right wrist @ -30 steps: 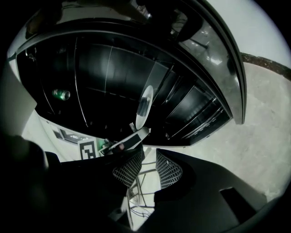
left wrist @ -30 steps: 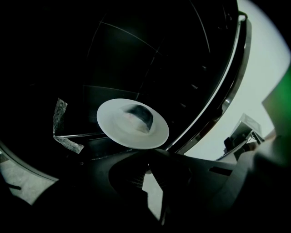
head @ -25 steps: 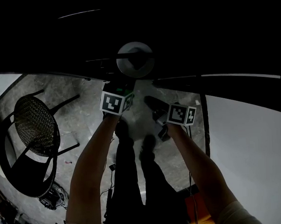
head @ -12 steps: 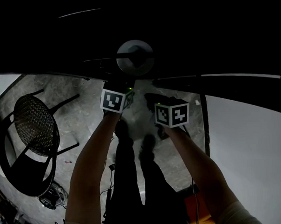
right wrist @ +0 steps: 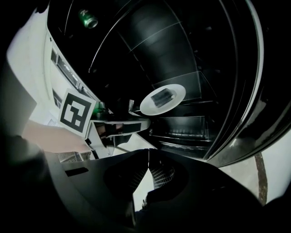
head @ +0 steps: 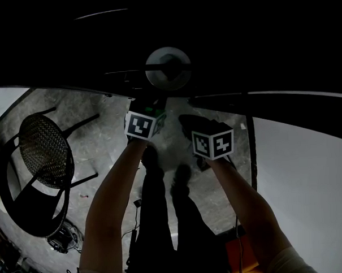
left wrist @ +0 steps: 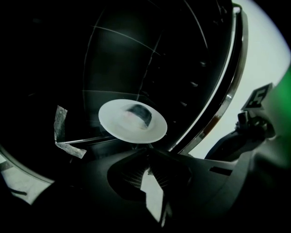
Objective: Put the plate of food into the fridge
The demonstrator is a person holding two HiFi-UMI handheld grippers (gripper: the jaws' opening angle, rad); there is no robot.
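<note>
A white plate (head: 168, 69) carrying a dark piece of food (left wrist: 139, 114) hangs inside the dark fridge (head: 223, 40). My left gripper (head: 157, 98) is shut on the plate's near rim (left wrist: 136, 142), and its marker cube (head: 141, 125) shows below. From the right gripper view, the plate (right wrist: 162, 98) hovers above a glass shelf (right wrist: 182, 120), with the left gripper (right wrist: 129, 117) at its left edge. My right gripper (head: 186, 123) sits just right of the left one, outside the fridge opening. Its jaws are shut with nothing between them (right wrist: 147, 157).
A black mesh chair (head: 39, 167) stands on the stone floor at the left. The white fridge door (head: 308, 172) lies open on the right. A green can (right wrist: 88, 19) sits in a door rack. Taped glass shelves (left wrist: 68, 141) line the fridge interior.
The right gripper has shifted left toward the left gripper and turned its cube. The plate has moved slightly farther into the fridge with the left gripper.
</note>
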